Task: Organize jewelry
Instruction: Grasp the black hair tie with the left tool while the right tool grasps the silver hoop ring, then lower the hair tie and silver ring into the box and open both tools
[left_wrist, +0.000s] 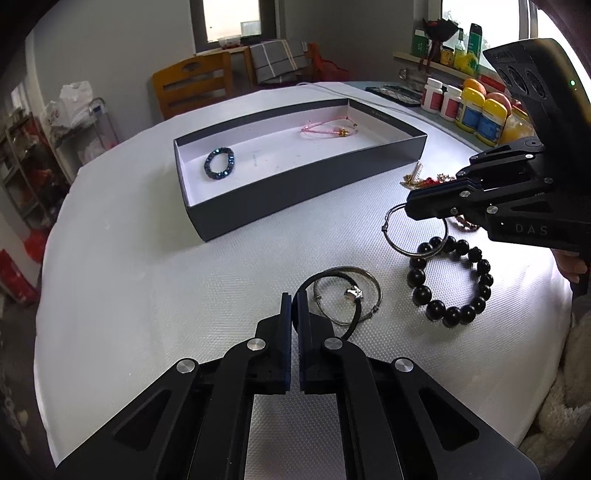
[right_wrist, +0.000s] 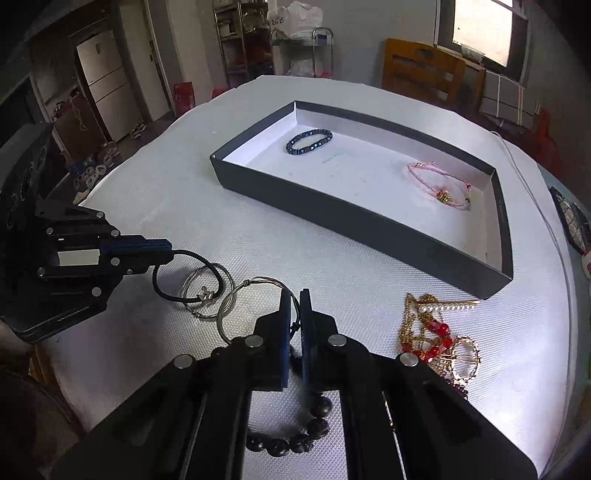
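A dark grey box (left_wrist: 306, 192) with a white floor sits on the white table; it also shows in the right wrist view (right_wrist: 369, 225). Inside lie a blue bead bracelet (left_wrist: 219, 163) (right_wrist: 308, 140) and a pink cord bracelet (left_wrist: 328, 128) (right_wrist: 439, 181). My left gripper (left_wrist: 294, 299) (right_wrist: 168, 253) is shut on a black cord bracelet (left_wrist: 358, 306) (right_wrist: 184, 273) with a small silver charm. My right gripper (right_wrist: 294, 295) (left_wrist: 408, 206) is shut on a silver bangle (left_wrist: 413, 236) (right_wrist: 251, 306), lifted a little. A second silver bangle (left_wrist: 354, 295) and a black bead bracelet (left_wrist: 450, 280) (right_wrist: 295, 432) lie on the table.
A heap of gold and red jewelry with a pearl pin (right_wrist: 436, 332) lies right of my right gripper; it also shows in the left wrist view (left_wrist: 424, 179). Bottles and jars (left_wrist: 472, 110) stand at the table's far right edge. A wooden chair (left_wrist: 192, 85) stands behind the table.
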